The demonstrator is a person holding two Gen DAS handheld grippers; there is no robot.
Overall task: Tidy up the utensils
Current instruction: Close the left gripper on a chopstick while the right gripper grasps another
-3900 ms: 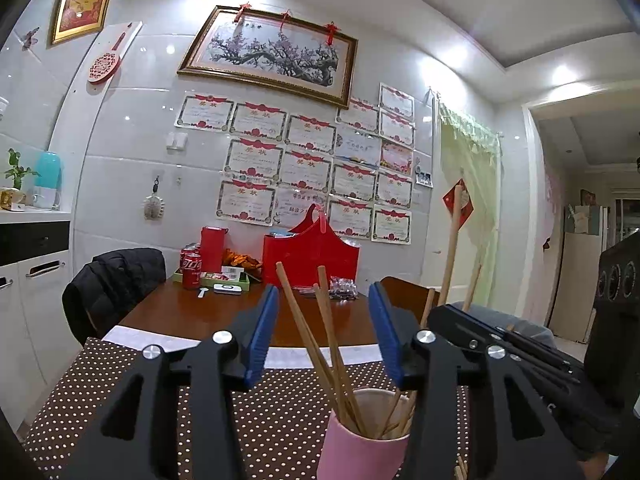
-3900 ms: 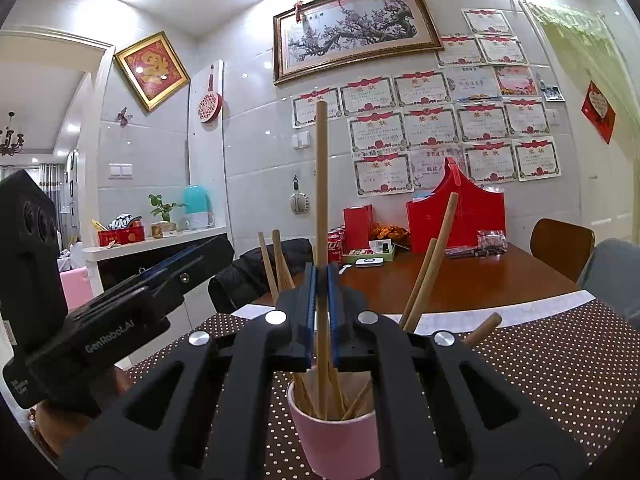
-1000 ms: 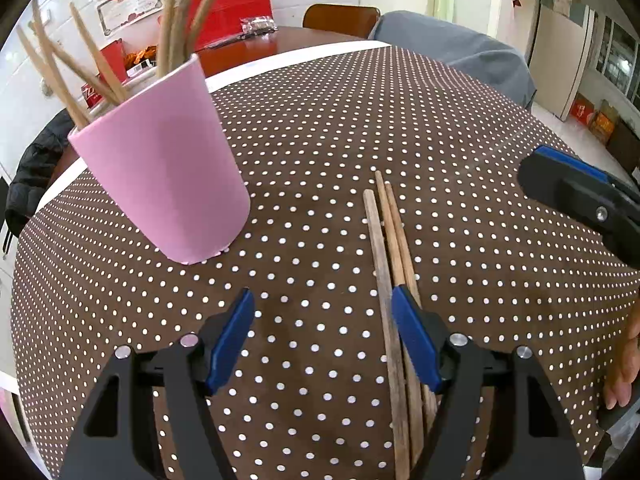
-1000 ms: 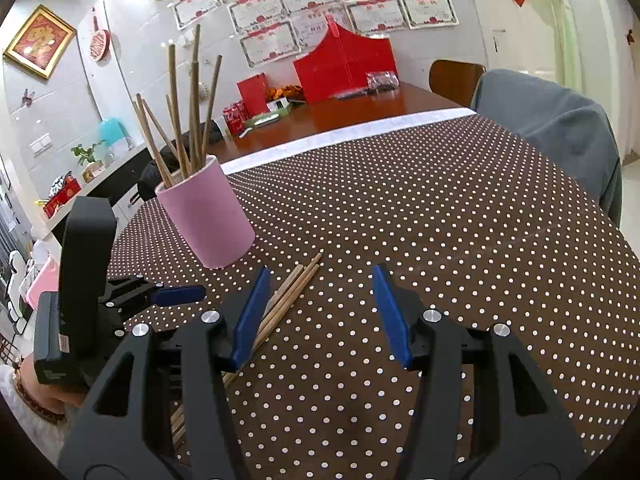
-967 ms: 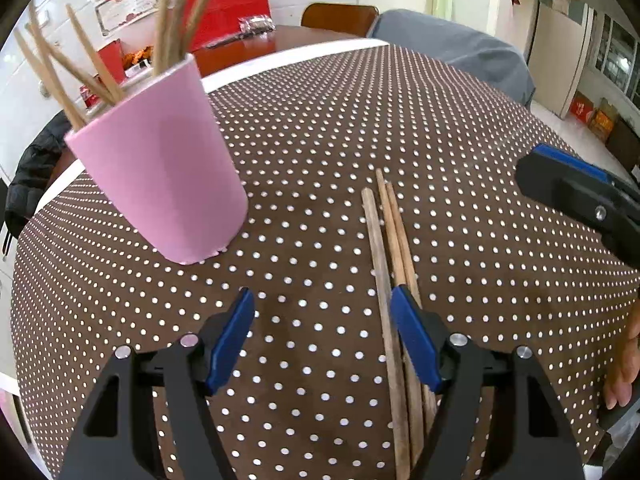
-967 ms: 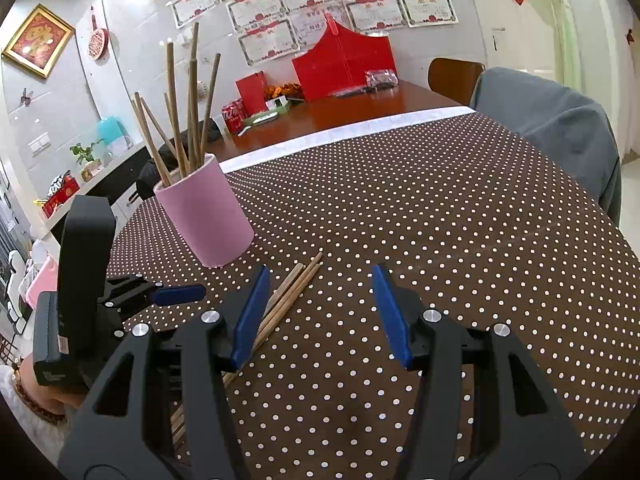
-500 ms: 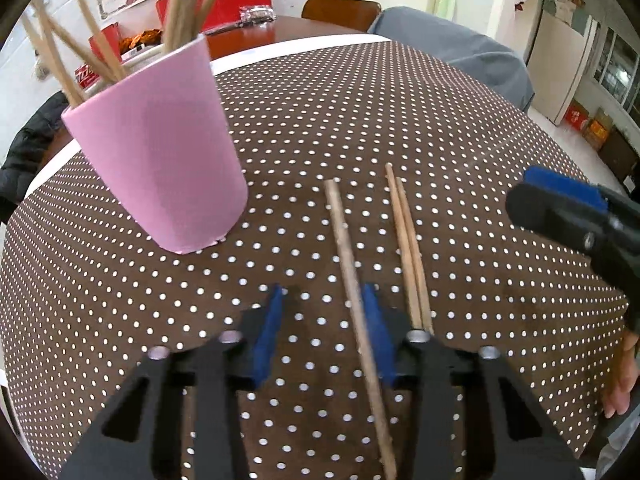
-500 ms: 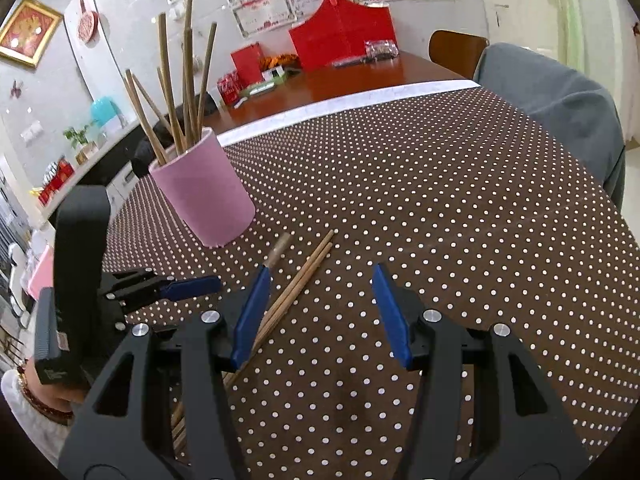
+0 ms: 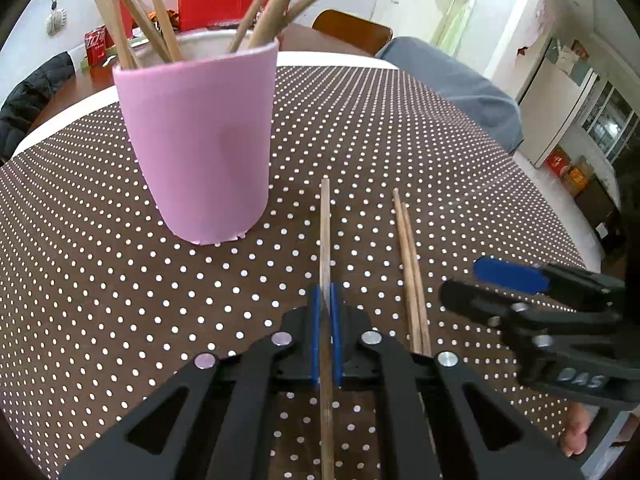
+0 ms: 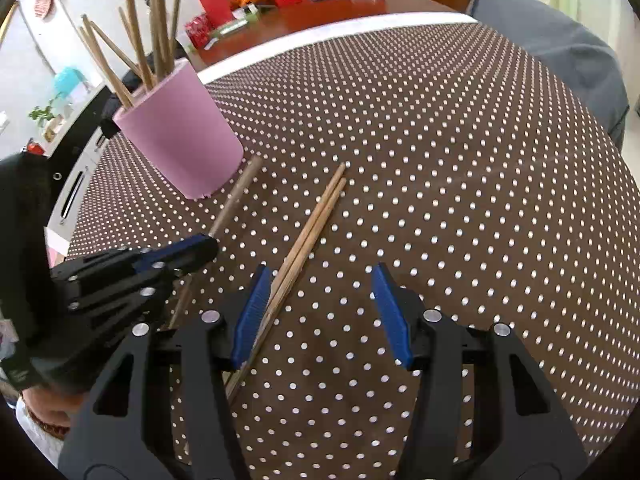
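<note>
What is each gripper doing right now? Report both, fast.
Left gripper: shut on a single chopstick.
Right gripper: open, holding nothing; the chopstick pair lies by its left finger.

Both views are bright and evenly lit, with soft indoor light and daylight from a window [image 9: 608,116] at the far right of the left view. Shadows are faint; the pink cup [image 9: 200,140] casts only a soft one at its base. The fisheye lens bends the dotted tablecloth [image 10: 440,160] into a dome, with black corners around each picture. Near parts stay sharp; the back wall looks pale and washed out.
</note>
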